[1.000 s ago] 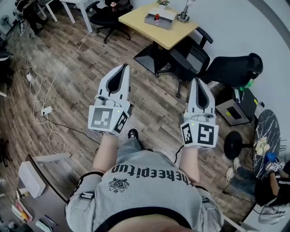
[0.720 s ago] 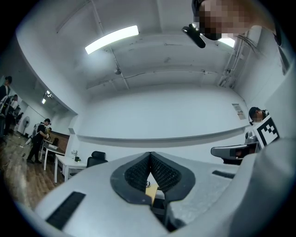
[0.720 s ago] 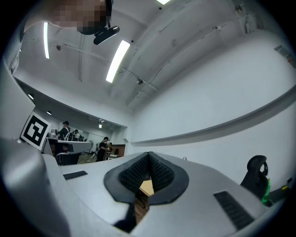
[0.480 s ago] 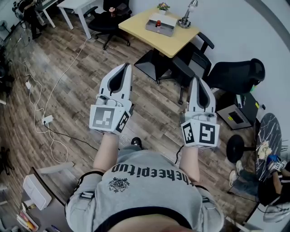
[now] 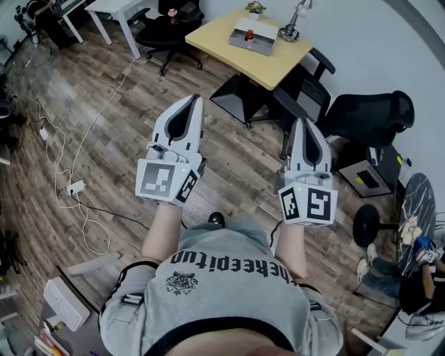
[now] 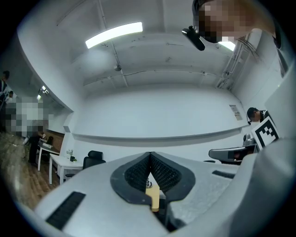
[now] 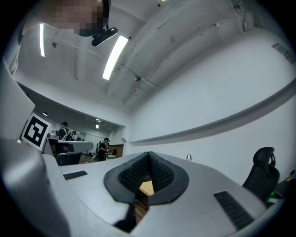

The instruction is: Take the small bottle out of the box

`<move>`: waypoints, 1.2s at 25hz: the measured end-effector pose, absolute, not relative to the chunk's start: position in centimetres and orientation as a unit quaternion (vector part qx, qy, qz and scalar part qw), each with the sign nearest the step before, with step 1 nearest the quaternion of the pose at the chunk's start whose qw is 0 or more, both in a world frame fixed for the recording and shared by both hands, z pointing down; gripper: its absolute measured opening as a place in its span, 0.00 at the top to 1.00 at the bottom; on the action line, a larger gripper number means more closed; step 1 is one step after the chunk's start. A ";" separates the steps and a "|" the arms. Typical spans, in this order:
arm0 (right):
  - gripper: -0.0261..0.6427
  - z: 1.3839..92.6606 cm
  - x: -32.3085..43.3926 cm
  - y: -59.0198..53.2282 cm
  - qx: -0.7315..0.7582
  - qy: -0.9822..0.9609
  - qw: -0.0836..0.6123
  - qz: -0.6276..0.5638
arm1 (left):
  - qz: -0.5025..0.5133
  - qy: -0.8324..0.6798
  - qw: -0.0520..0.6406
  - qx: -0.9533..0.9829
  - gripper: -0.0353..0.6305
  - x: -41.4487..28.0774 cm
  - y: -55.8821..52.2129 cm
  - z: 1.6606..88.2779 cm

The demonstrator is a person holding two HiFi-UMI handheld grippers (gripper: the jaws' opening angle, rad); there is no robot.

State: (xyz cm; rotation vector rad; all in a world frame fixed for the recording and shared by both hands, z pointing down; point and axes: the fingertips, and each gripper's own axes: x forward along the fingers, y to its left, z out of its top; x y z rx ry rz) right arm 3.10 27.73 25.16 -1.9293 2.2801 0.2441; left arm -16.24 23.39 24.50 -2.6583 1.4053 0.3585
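Note:
A grey box [image 5: 254,39] stands on a yellow table [image 5: 272,63] at the far top of the head view. A small red-topped bottle [image 5: 249,35] stands in it. My left gripper [image 5: 188,104] and right gripper [image 5: 306,124] are held up side by side over the wooden floor, well short of the table. Both are shut with nothing between the jaws. In the left gripper view the left gripper [image 6: 149,156] has its pads meeting, with a strip of the yellow table [image 6: 153,194] behind them. The right gripper [image 7: 148,156] looks the same in its own view.
Black office chairs [image 5: 300,85] crowd the table's near side, and a bigger one [image 5: 368,115] stands to the right. A desk lamp [image 5: 295,21] and a small plant [image 5: 255,8] share the tabletop. White cables [image 5: 69,149] trail across the floor at left. A person's legs [image 5: 389,281] show at right.
The floor and cables have slid down the head view and the table sits slightly nearer: the person has stepped forward. Both grippers keep their pose, shut.

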 end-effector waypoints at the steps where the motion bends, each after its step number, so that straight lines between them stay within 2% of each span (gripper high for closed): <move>1: 0.96 25.3 2.9 27.5 -0.642 0.759 0.071 0.080 | 0.118 0.463 0.054 -0.877 0.94 -16.4 23.1 24.7; 12: 0.96 26.2 2.8 24.4 -0.652 0.752 0.062 0.070 | 0.118 0.451 0.035 -0.884 0.94 -16.4 19.6 25.7; 23: 0.96 25.0 2.5 16.3 -0.638 0.763 0.064 0.081 | 0.128 0.473 0.040 -0.871 0.94 -17.3 12.3 24.7; 30: 0.96 23.6 4.1 10.6 -0.630 0.768 0.070 0.089 | 0.134 0.478 0.045 -0.867 0.94 -15.6 7.0 23.8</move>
